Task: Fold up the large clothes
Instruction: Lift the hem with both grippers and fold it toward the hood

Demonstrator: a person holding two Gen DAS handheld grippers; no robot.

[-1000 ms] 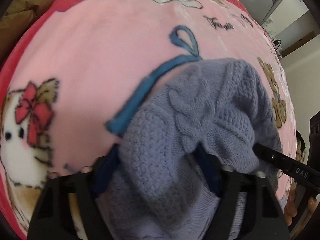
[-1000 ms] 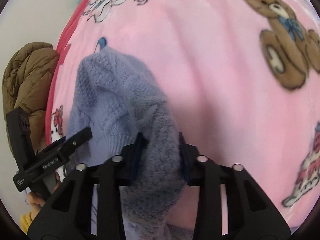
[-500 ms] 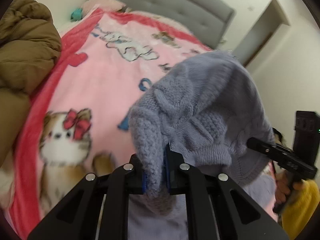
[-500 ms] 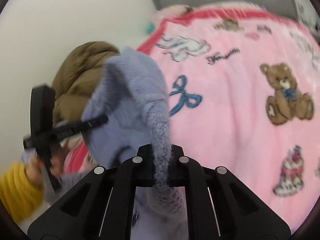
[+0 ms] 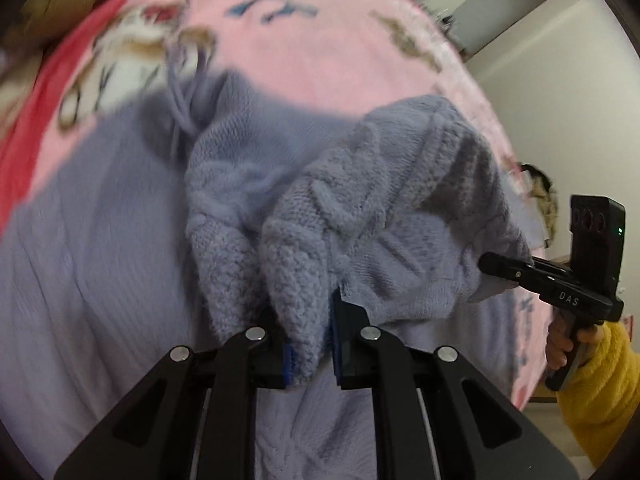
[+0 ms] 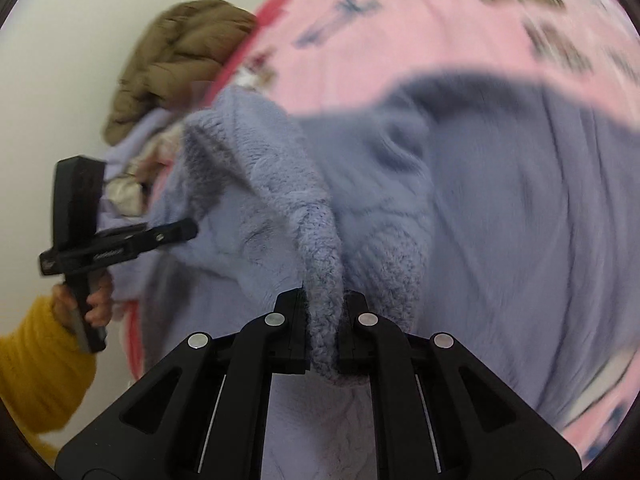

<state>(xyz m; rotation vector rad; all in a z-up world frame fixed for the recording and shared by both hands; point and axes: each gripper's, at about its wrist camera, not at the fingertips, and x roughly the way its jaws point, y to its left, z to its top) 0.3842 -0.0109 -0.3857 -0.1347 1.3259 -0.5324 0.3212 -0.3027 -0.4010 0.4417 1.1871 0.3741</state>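
A lavender cable-knit sweater (image 5: 360, 200) lies partly spread on the pink blanket, with its near edge lifted in a bunched fold. My left gripper (image 5: 310, 344) is shut on a thick fold of the sweater's knit edge. My right gripper (image 6: 323, 332) is shut on another fold of the same sweater (image 6: 500, 220). Each gripper shows in the other's view, the right one at the far right (image 5: 500, 266) and the left one at the left (image 6: 176, 234), both clamped on the fabric. The sweater's flat body spreads beneath and beyond the fold. Both views are motion-blurred.
A pink cartoon-print blanket (image 5: 312, 52) with a red border covers the bed (image 6: 400, 40). A brown puffer jacket (image 6: 180, 56) is heaped at the bed's left edge by the wall. The person's yellow sleeves (image 5: 600, 392) show behind each gripper.
Both grippers have swung from a raised position back down over the bed, carrying the gripped fold over the sweater's spread body. The headboard has left view.
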